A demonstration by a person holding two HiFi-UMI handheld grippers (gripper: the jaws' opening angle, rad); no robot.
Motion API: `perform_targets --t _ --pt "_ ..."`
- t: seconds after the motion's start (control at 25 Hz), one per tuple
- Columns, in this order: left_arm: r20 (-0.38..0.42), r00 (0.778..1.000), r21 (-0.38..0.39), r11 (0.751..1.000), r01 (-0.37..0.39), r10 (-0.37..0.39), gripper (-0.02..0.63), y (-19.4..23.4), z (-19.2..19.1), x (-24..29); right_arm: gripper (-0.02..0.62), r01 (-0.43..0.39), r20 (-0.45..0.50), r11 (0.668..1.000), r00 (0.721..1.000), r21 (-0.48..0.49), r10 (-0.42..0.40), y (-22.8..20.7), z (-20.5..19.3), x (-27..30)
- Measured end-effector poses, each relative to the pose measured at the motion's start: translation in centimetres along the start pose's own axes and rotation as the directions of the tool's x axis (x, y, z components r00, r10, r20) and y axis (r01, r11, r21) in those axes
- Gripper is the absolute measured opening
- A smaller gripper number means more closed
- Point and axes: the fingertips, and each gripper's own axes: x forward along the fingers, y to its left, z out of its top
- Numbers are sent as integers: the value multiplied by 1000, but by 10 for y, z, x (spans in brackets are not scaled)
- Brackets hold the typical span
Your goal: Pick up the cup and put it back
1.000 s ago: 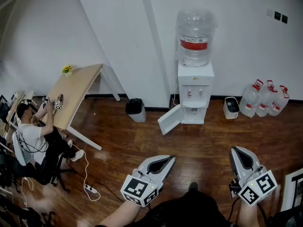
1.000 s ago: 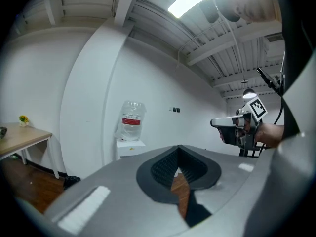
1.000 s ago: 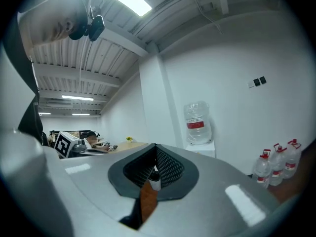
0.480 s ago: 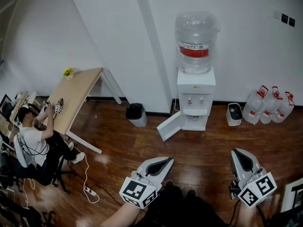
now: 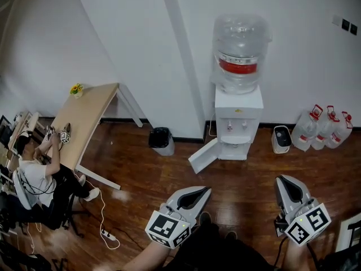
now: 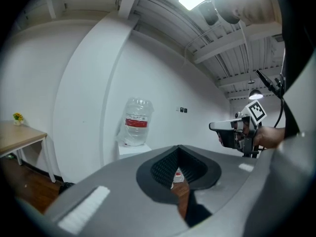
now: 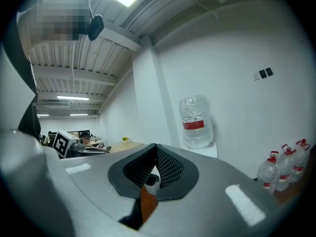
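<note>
No cup shows in any view. A white water dispenser (image 5: 238,123) with a big clear bottle (image 5: 240,52) stands against the wall ahead, and its lower cabinet door (image 5: 203,155) hangs open to the left. My left gripper (image 5: 204,190) is held low above the wooden floor, pointing toward the dispenser, jaws together and empty. Further right, my right gripper (image 5: 281,180) is also shut on nothing. The left gripper view shows the closed left gripper (image 6: 178,148), the bottle (image 6: 136,122) and the right gripper (image 6: 232,130). In the right gripper view its jaws (image 7: 155,146) meet below the bottle (image 7: 196,120).
A black waste bin (image 5: 162,138) stands left of the dispenser. A small white appliance (image 5: 281,138) and three spare water jugs (image 5: 324,129) line the wall at right. A wooden desk (image 5: 87,117) with a seated person (image 5: 34,174) is far left; a power strip (image 5: 108,234) lies on the floor.
The head view has drifted toward the dispenser, which now looks slightly larger and further right. Both grippers keep nearly the same places and stay shut.
</note>
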Motion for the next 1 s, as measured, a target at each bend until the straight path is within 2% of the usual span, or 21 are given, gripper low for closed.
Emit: perform_targets --t 0.24,0.44,0.6,0.8,1.0 --pt "0 1000 -11 1000 12 -12 1 58 1 20 2 27 2 1000 1000 -12 -27 -8 8 56" --pt "4 999 -22 998 54 -54 0 93 6 40 2 73 9 997 997 -26 -73 -14 15 96" --pt "5 996 -16 996 91 -91 0 116 0 57 2 80 9 996 997 -42 -80 -11 17 119" --pt "-14 996 -44 996 84 -84 1 130 -2 83 2 97 -13 995 995 -12 -97 -33 14 133" --pt "-21 998 -26 998 65 -65 1 126 -1 124 2 73 -22 997 997 -9 -73 -71 14 141"
